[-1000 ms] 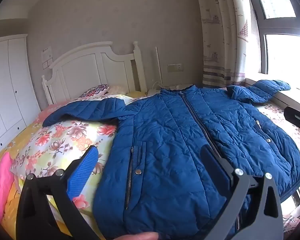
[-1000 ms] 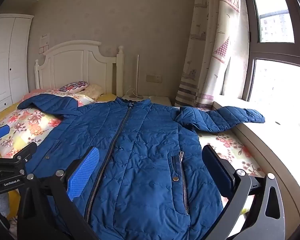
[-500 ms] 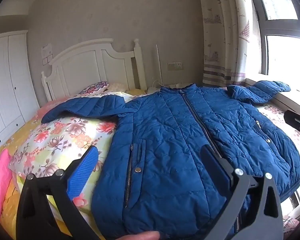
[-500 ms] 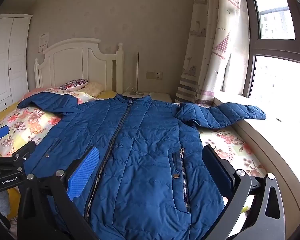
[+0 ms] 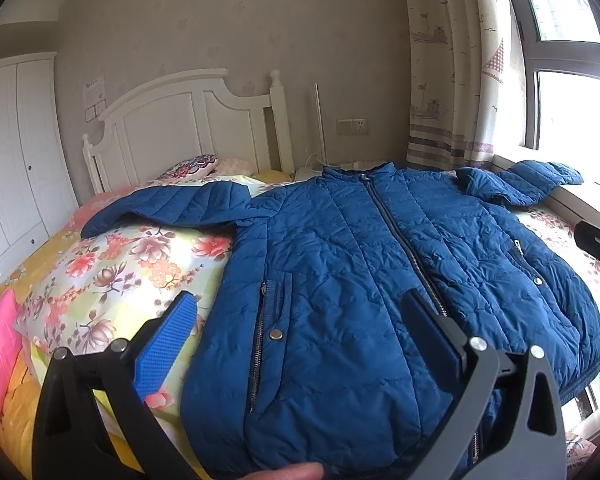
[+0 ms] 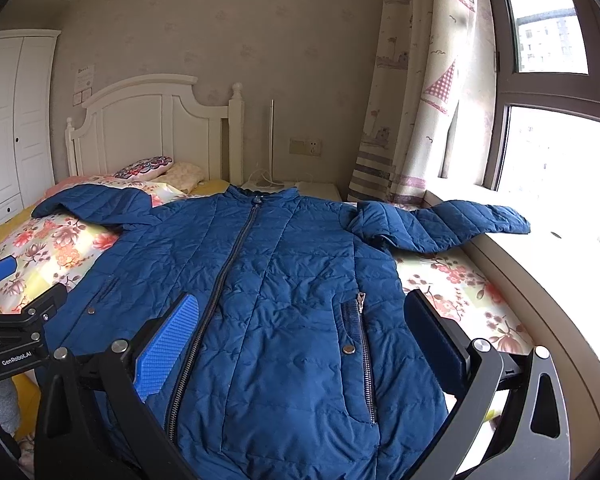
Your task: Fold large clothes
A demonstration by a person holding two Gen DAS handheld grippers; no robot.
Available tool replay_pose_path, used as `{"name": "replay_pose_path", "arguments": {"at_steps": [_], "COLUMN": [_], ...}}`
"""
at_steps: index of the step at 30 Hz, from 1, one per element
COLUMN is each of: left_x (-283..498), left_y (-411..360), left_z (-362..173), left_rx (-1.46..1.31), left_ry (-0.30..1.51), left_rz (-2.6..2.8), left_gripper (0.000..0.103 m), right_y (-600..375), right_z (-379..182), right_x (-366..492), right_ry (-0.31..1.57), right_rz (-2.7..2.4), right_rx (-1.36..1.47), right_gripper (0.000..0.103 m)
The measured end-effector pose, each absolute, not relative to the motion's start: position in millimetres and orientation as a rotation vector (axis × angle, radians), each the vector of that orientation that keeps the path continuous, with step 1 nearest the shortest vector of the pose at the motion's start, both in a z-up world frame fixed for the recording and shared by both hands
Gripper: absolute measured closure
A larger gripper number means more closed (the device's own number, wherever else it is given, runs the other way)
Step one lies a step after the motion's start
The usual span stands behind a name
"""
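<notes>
Left wrist view: my left gripper (image 5: 298,336) is spread wide, holding nothing, hovering over the near hem of the jacket (image 5: 360,280). Jacket lies face up on the bed (image 5: 112,264), zipped, collar at the far end by the headboard (image 5: 180,120). Left sleeve (image 5: 168,208) stretches out over the floral quilt; the other sleeve runs to the window ledge at far right. A fingertip shows at the bottom edge of frame.

Right wrist view: right gripper (image 6: 300,336) also wide open, empty, above the hem approx. over the right pocket (image 6: 358,340). Right sleeve (image 6: 440,224) rests partly on the ledge (image 6: 540,280). Zip (image 6: 224,276) runs straight down the middle.

Handling, my guess: quilted padding, so light but puffy & springy; folds will likely want to pop back. Shell looks smooth, prob. slippery, so I'd pinch a thick bit: sleeve cuff or shoulder seam first, bring sleeves across the chest, then take hem corners w/ both grippers.
</notes>
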State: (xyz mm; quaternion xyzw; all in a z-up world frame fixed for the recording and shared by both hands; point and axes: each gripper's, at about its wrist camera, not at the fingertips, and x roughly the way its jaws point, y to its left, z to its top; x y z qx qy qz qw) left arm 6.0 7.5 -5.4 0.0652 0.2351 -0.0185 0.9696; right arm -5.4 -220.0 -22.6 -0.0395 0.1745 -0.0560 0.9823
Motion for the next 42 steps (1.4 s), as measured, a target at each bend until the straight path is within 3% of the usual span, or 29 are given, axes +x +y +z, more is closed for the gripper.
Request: {"name": "replay_pose_path", "arguments": {"at_steps": [42], "left_x": [13], "left_y": [21], "left_z": [-9], "left_rx": [0.084], "left_ry": [0.514], "left_rz": [-0.012], "left_gripper": [0.002], "right_y": [-223], "right_z": [-28], "right_x": [0], "right_ry": [0.387], "right_rz": [-0.119], "right_rx": [-0.076], "right_gripper": [0.004]}}
